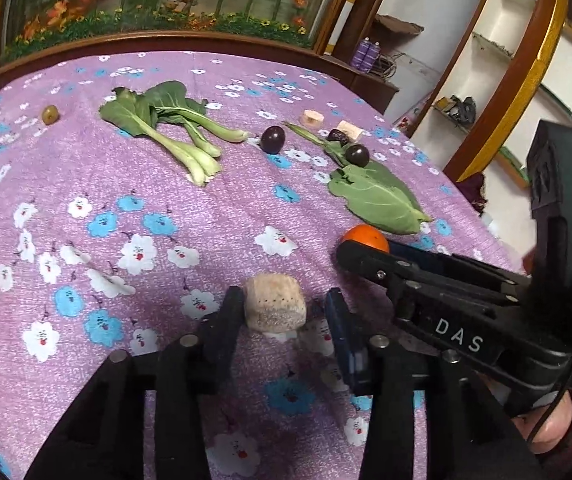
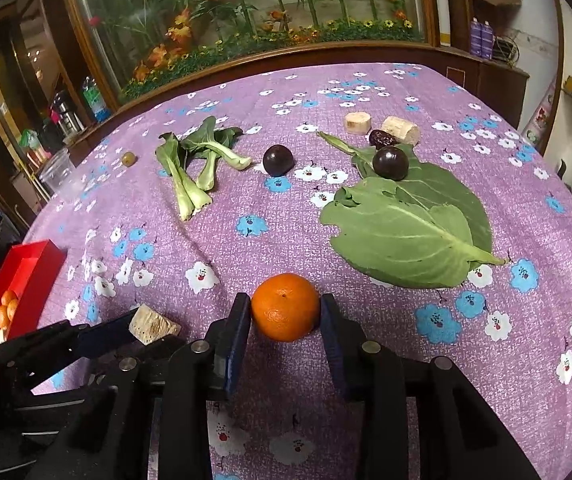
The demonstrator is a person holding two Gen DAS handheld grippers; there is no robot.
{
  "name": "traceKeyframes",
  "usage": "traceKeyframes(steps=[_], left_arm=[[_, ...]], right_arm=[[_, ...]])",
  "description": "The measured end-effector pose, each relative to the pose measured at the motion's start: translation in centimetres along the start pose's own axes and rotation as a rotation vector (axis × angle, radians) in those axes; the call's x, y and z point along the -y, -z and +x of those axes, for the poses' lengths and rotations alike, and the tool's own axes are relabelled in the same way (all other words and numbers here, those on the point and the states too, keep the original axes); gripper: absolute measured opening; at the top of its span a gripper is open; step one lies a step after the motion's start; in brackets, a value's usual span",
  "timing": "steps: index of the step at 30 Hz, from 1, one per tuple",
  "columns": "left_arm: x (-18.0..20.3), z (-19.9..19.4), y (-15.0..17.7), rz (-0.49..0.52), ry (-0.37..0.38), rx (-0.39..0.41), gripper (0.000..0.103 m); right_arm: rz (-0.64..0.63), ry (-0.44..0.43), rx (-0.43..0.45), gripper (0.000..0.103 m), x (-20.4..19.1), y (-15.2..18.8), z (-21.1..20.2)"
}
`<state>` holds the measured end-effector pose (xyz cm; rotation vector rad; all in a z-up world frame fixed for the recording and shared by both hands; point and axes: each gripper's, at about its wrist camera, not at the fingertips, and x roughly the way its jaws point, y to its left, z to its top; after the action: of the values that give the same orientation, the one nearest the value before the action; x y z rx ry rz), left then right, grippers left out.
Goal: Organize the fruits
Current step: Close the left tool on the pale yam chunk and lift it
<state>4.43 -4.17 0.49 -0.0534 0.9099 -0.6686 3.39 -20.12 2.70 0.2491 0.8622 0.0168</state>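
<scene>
The right gripper (image 2: pixel 285 307), angled down toward the table, clamps an orange mandarin (image 2: pixel 285 306) between its two fingers, the fruit resting on the purple flowered tablecloth (image 2: pixel 366 380). Just to its left, the left gripper (image 1: pixel 284 312), tilted down at a similar slope, brackets a pale tan chunk (image 1: pixel 275 303): the left finger touches it, the right stands slightly clear, the jaws half-narrowed and not yet pressing from both sides. Beyond them lie a large green leaf (image 2: pixel 406 232), two dark plums (image 2: pixel 278 161), bok choy stalks (image 2: pixel 190 168) and a small green fruit (image 2: pixel 128 159). A red box (image 2: pixel 26 276) holding more mandarins sits at the table's left edge.
</scene>
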Motion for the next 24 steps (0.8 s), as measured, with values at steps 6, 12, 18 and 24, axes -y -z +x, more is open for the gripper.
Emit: traceKeyframes(steps=[6,12,18,24], left_arm=[[0.7,-0.2,0.2,0.029,-0.066,-0.003,0.029],[0.0,-1.6,0.2,0.001,-0.115,0.033,0.029],[-0.6,-5.7,1.0,-0.068,-0.132,0.097,0.029],[-0.2,-10.0,2.7,-0.07,-0.13,0.135,0.03]], right_arm=[[0.004,0.008,0.008,0.037,0.0,0.1,-0.1],[0.014,0.002,0.01,0.037,0.2,0.0,-0.1],[0.029,-0.001,0.018,0.037,0.5,0.0,-0.4],[0.009,0.012,0.065,0.037,0.1,0.2,-1.3]])
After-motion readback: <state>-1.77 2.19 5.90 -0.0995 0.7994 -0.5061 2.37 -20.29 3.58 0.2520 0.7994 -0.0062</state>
